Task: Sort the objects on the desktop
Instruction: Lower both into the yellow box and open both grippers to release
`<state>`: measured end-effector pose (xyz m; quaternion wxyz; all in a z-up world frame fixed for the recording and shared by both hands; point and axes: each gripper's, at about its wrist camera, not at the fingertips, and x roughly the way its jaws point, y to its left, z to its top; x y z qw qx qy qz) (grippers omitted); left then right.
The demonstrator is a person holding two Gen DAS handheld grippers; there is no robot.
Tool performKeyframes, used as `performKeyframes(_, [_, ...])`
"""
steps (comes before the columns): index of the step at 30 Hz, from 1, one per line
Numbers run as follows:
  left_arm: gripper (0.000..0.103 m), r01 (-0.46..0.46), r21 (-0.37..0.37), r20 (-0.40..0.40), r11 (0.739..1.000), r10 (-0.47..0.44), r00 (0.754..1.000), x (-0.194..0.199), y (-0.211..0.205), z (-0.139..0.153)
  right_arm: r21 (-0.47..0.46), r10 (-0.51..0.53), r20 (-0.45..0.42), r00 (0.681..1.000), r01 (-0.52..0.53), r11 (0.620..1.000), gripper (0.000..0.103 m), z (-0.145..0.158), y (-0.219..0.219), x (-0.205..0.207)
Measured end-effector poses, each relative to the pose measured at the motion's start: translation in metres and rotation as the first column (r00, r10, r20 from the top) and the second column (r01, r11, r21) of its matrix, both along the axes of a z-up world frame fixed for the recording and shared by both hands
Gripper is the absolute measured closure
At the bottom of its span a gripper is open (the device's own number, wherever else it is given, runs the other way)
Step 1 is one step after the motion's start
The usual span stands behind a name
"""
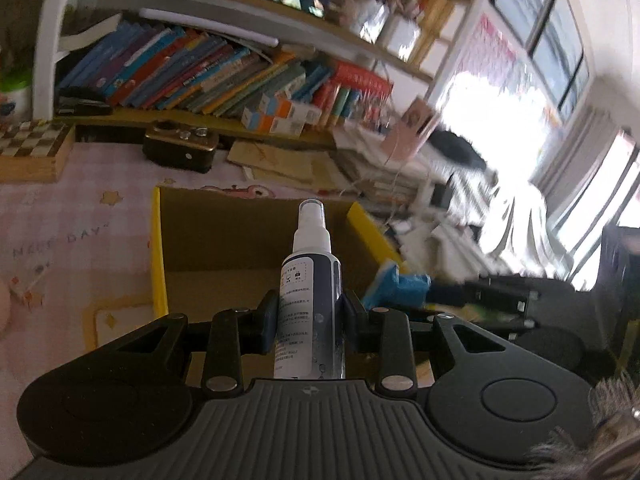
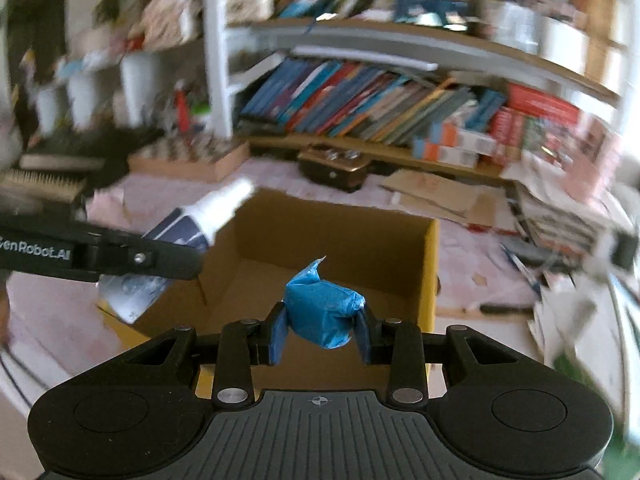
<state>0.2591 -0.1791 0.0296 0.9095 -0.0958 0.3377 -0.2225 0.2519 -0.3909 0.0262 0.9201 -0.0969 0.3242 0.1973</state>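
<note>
Spray bottle [image 1: 308, 292] clamped in left jaws, blue packet [image 2: 322, 308] in right jaws.

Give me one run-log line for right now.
left gripper: shut on spray bottle | right gripper: shut on blue packet | both over open cardboard box | nothing released

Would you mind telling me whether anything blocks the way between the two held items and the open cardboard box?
Nothing visible does. The left claw holds the spray bottle and the right claw the blue packet, both right at the cardboard box, whose top is open and whose visible interior looks empty.
</note>
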Motion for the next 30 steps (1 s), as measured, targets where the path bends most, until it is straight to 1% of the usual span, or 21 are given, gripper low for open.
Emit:
performKeyframes(2, [0.073, 0.011, 0.044, -0.015, 0.999, -0.011, 1.000, 0.017, -0.006, -0.004, -0.074, 0.062, -0.011, 0.998, -0.063, 0.995, 0.068, -0.006, 0.007, 0.016])
performKeyframes(4, [0.073, 0.009, 0.071, -0.042, 0.997, -0.006, 0.999, 0.036, -0.009, -0.009, -0.142, 0.117, -0.034, 0.993, -0.121, 0.982, 0.068, -0.013, 0.013, 0.034])
performKeyframes(7, [0.073, 0.003, 0.109, -0.083, 0.994, 0.006, 0.996, 0.063, -0.016, -0.017, -0.233, 0.184, -0.080, 0.980, -0.198, 0.952, 0.068, -0.023, 0.023, 0.060])
performKeyframes(9, [0.073, 0.007, 0.171, -0.105, 0.985, 0.011, 0.994, 0.077, -0.026, -0.023, -0.280, 0.218, -0.133, 0.967, -0.248, 0.927, 0.068, -0.032, 0.028, 0.079])
performKeyframes(10, [0.073, 0.023, 0.209, -0.112, 0.978, 0.001, 0.994, 0.083, -0.032, -0.025, -0.299, 0.228, -0.153, 0.962, -0.265, 0.917, 0.068, -0.036, 0.030, 0.087])
performKeyframes(12, [0.073, 0.057, 0.262, -0.133, 0.963, -0.023, 0.991, 0.092, -0.043, -0.032, -0.348, 0.253, -0.184, 0.950, -0.304, 0.887, 0.068, -0.047, 0.036, 0.100])
performKeyframes(14, [0.073, 0.077, 0.290, -0.162, 0.954, -0.031, 0.986, 0.100, -0.049, -0.039, -0.392, 0.279, -0.199, 0.939, -0.337, 0.856, 0.068, -0.056, 0.040, 0.106])
performKeyframes(16, [0.073, 0.074, 0.312, -0.183, 0.947, -0.017, 0.983, 0.104, -0.050, -0.045, -0.424, 0.298, -0.227, 0.927, -0.369, 0.827, 0.068, -0.063, 0.043, 0.111])
performKeyframes(18, [0.073, 0.066, 0.316, -0.197, 0.946, -0.003, 0.980, 0.105, -0.050, -0.049, -0.425, 0.300, -0.257, 0.919, -0.386, 0.819, 0.068, -0.068, 0.044, 0.116])
performKeyframes(23, [0.073, 0.074, 0.333, -0.206, 0.940, -0.004, 0.979, 0.106, -0.053, -0.052, -0.418, 0.310, -0.288, 0.906, -0.410, 0.811, 0.068, -0.075, 0.044, 0.122])
performKeyframes(27, [0.072, 0.079, 0.346, -0.220, 0.935, -0.001, 0.976, 0.108, -0.056, -0.053, -0.408, 0.317, -0.287, 0.904, -0.414, 0.814, 0.068, -0.075, 0.045, 0.124])
performKeyframes(30, [0.071, 0.066, 0.345, -0.192, 0.936, 0.002, 0.981, 0.104, -0.055, -0.049, -0.401, 0.318, -0.273, 0.908, -0.407, 0.821, 0.066, -0.074, 0.047, 0.126])
